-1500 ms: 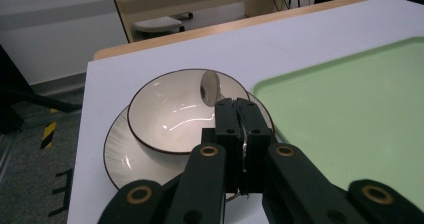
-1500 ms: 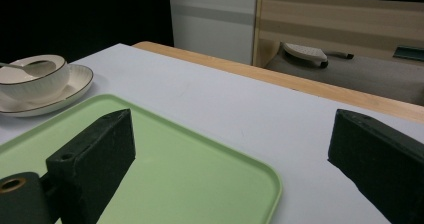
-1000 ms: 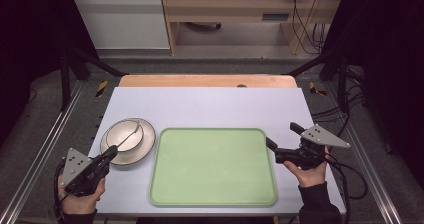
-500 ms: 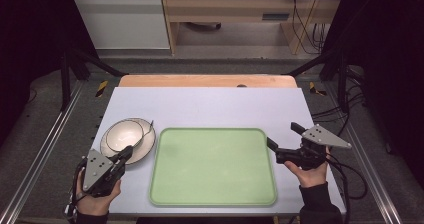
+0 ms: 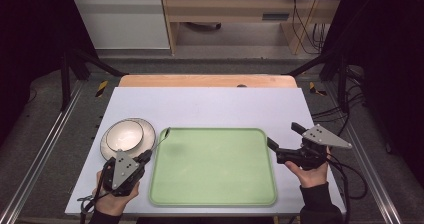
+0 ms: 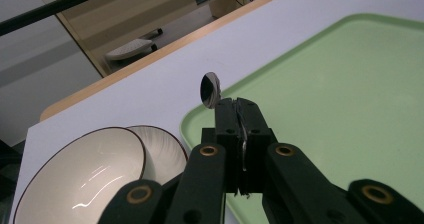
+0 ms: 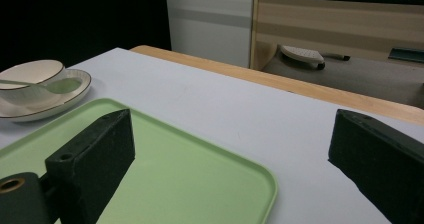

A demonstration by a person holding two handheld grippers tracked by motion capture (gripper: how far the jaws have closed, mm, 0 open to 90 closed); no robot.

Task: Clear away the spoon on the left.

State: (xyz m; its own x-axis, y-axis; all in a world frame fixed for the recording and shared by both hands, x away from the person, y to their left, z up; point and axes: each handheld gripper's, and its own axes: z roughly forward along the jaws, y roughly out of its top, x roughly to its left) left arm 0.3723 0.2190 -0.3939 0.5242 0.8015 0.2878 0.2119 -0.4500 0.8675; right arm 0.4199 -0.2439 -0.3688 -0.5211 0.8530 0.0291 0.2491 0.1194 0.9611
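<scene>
– High view: white table [image 5: 210,104], green tray [image 5: 214,166] central, bowl [image 5: 123,135] on its plate [image 5: 145,130] left. And the right gripper [image 5: 283,143]?

– Jaws wide apart, holding nothing. Left gripper view: left gripper [image 6: 239,115] clamps 1 spoon [image 6: 210,90] over the tray's corner.

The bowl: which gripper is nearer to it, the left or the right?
Left. The left gripper, shut on a spoon, is just beside the bowl. The right gripper is across the tray, open.

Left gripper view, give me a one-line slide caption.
Left gripper jaws shut on a spoon, raised over the green tray corner beside a bowl on its plate.
</scene>
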